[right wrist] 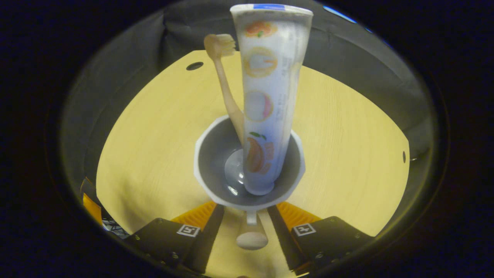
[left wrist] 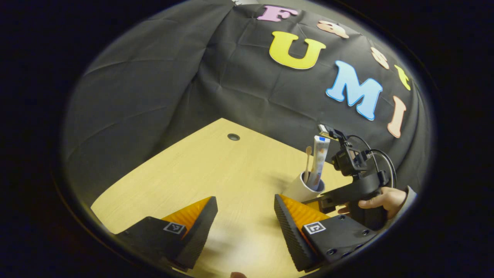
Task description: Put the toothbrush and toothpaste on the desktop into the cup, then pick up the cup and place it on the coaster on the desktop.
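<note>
On light wood desktop: white faceted cup w/ grey inside upright, holding pale wooden toothbrush and white printed toothpaste tube. Step 1 judged done. Right gripper pinching cup handle, apparently from both sides. Left gripper spread wide, holding nothing, cup just beyond. Remaining: lift, set on coaster; coaster location cannot be told.

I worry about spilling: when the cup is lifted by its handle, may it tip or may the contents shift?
The cup probably turns top-heavy: the toothpaste and toothbrush stand far above its rim. Both lean loosely inside, so they may slide. The right gripper brackets only the handle, so the cup could swing.
</note>
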`<state>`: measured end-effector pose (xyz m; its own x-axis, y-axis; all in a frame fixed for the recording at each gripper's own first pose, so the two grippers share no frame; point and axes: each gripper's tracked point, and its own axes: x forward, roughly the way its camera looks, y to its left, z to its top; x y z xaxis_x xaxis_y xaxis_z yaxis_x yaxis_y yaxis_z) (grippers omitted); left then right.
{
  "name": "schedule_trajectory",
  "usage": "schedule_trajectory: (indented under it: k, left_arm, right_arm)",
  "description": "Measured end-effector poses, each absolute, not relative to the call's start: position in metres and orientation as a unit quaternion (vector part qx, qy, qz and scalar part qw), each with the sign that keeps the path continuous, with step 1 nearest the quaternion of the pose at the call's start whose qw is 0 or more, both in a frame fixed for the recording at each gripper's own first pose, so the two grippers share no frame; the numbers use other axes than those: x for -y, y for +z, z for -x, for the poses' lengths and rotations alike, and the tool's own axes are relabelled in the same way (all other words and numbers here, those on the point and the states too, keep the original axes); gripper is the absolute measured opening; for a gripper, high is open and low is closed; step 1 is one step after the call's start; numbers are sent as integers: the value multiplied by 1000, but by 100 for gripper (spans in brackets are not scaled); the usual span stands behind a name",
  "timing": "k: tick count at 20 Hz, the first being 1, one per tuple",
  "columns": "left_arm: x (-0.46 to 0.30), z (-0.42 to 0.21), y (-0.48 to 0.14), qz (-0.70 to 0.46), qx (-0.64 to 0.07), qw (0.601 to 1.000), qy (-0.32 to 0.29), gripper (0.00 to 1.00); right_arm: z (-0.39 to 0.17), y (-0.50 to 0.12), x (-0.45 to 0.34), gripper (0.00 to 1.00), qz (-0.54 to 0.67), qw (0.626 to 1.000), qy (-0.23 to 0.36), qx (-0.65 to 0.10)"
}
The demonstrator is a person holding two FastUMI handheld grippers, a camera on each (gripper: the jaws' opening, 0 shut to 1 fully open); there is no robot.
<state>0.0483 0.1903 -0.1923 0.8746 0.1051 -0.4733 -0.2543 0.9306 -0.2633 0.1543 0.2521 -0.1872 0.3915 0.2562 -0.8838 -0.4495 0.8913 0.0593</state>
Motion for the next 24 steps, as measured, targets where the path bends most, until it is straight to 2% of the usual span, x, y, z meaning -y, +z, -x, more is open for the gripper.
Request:
schedule_trajectory:
  k: [1, 2, 6, 7, 8, 9, 14, 15, 16, 17, 24]
  left_arm:
    - [-188, -49, -192, 159, -231, 955, 92, 95]
    - [-186, -51, -192, 156, -230, 956, 88, 95]
    - [-171, -60, -181, 135, -221, 963, 71, 95]
    - [-166, -63, -177, 130, -218, 965, 65, 91]
    - [-160, -65, -173, 125, -215, 967, 58, 91]
    - [-153, -68, -169, 120, -211, 969, 52, 95]
    - [-103, -81, -145, 91, -191, 977, 14, 95]
    - [-92, -83, -140, 88, -186, 979, 5, 100]
    - [-80, -85, -135, 85, -182, 980, -3, 95]
    - [-68, -87, -129, 82, -177, 981, -13, 95]
    - [0, -89, -87, 66, -132, 987, -55, 95]
  right_arm:
    - [-149, -177, -244, 84, 88, 833, 214, -503]
    - [-141, -160, -235, 87, 81, 838, 215, -495]
    - [-121, -113, -195, 87, 50, 866, 209, -451]
    - [-113, -101, -182, 87, 42, 874, 206, -437]
    - [-104, -88, -167, 87, 34, 883, 200, -423]
    - [-96, -75, -152, 87, 26, 893, 194, -406]
    - [-83, -33, -92, 87, -8, 942, 141, -304]
    - [-80, -25, -78, 87, -12, 952, 126, -280]
    - [-78, -17, -64, 87, -16, 960, 109, -256]
    - [-74, -7, -50, 86, -21, 968, 95, -233]
    - [-46, 49, 26, 86, -25, 993, 32, -114]
